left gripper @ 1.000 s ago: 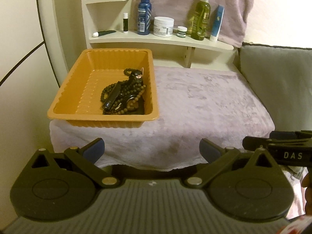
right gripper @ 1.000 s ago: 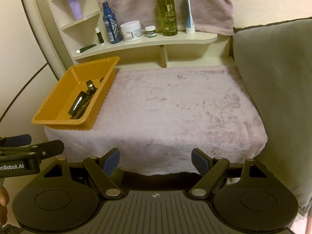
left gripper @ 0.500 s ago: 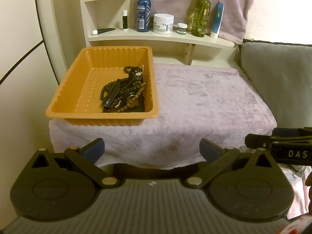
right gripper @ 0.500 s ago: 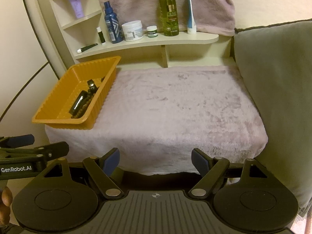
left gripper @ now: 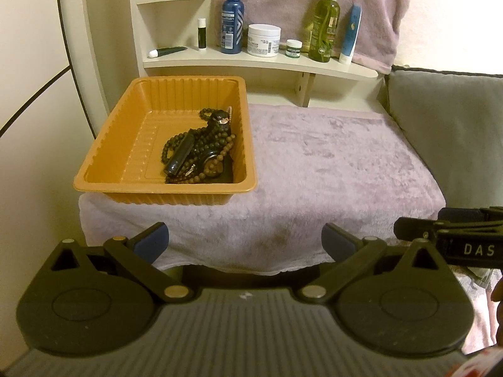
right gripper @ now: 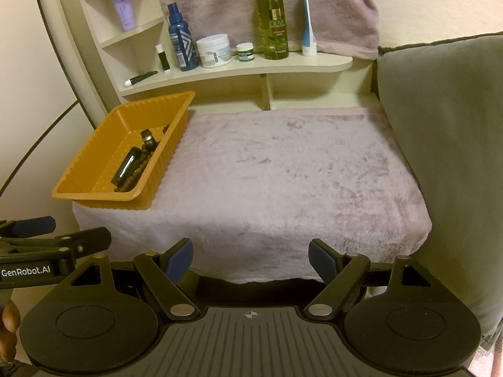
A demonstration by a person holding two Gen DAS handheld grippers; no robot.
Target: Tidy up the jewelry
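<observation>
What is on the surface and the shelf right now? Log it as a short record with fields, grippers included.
surface: pale purple plush cloth over a low stand
tray: orange ribbed tray at the cloth's left end
tray contents: dark bead strands tangled with a dark oblong item, bunched toward the tray's right side
shelf: blue spray bottle, white jar, small green-labelled jar, green spray bottle, blue tube
left gripper: open, empty
right gripper: open, empty
cloth beside tray: no jewelry on it
</observation>
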